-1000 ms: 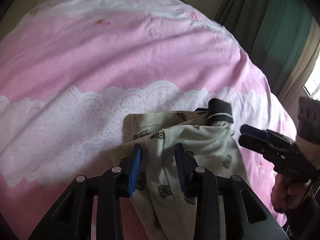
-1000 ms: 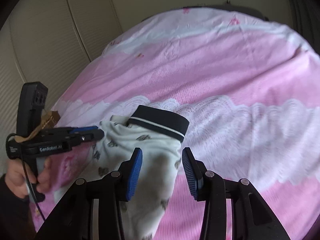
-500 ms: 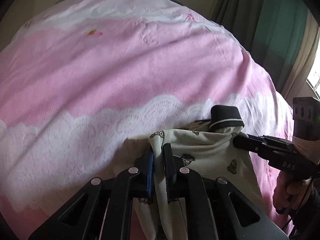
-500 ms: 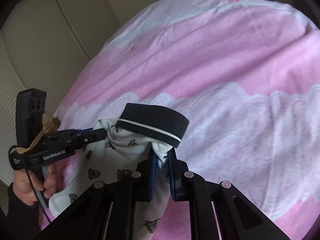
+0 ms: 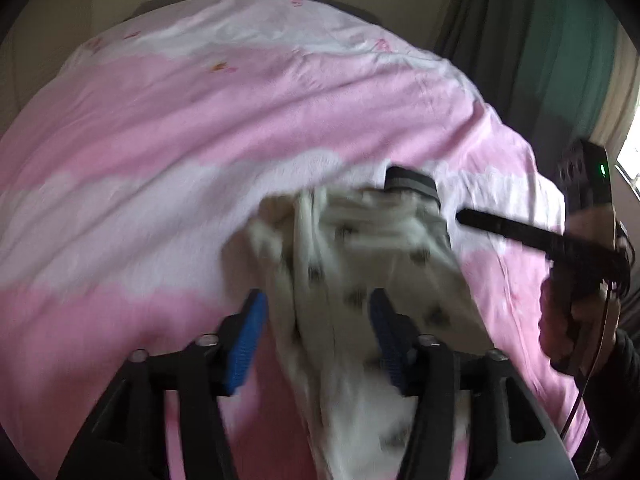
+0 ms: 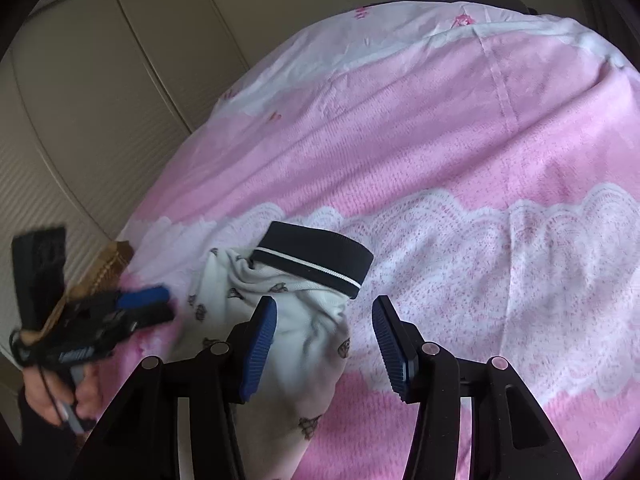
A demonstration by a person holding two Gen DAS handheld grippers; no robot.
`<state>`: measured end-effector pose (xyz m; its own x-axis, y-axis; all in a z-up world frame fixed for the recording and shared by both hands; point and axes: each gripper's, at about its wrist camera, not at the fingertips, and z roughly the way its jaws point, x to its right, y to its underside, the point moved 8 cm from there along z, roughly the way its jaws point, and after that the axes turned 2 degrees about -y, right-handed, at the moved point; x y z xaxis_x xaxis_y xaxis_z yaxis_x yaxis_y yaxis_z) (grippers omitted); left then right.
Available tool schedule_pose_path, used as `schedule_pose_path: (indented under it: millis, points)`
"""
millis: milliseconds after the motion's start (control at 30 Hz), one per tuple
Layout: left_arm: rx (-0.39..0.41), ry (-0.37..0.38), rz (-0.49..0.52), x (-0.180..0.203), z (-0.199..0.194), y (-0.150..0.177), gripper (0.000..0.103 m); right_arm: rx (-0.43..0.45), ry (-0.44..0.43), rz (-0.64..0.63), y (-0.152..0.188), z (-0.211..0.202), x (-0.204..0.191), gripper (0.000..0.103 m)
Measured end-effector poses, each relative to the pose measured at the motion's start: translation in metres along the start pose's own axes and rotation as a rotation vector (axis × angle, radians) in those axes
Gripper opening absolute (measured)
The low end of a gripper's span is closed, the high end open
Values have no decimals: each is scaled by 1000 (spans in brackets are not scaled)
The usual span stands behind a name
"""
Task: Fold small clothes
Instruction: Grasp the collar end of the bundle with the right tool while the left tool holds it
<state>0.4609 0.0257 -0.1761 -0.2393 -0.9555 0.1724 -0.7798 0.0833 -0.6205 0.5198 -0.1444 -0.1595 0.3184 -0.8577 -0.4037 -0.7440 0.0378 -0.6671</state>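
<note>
Left wrist view blurs the garment (image 5: 372, 248); its lower end is cut off.

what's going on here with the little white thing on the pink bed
A person is folding a small white printed garment with a dark striped cuff on a pink bedspread with white lace bands, using a handheld gripper in each hand. The jaws of the left gripper and the right gripper are both opening, with the cloth lying loose between their blue pads, not pinched. The garment rests bunched on the bed.
</note>
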Motion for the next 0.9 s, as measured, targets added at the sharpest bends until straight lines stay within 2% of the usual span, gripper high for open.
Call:
schedule_pose_path:
  millis: [67, 200, 300, 400, 633, 900]
  points:
    - [-14, -7, -30, 2, -13, 22, 59, -5, -13, 11, 2, -4, -2, 56]
    - [-32, -27, -178, -5, -30, 62, 59, -9, -32, 19, 9, -15, -7, 62]
    - [-43, 15, -342, -10, -33, 85, 59, -17, -55, 28, 20, -26, -10, 63]
    - [-38, 46, -439, -7, -34, 101, 59, -30, -62, 28, 28, -29, -16, 63]
    - [-26, 91, -620, -1, -25, 122, 60, -58, -89, 81, 35, -24, -13, 66]
    - [69, 162, -753, 0, -11, 111, 74, -91, -140, 177, 34, -1, 3, 68]
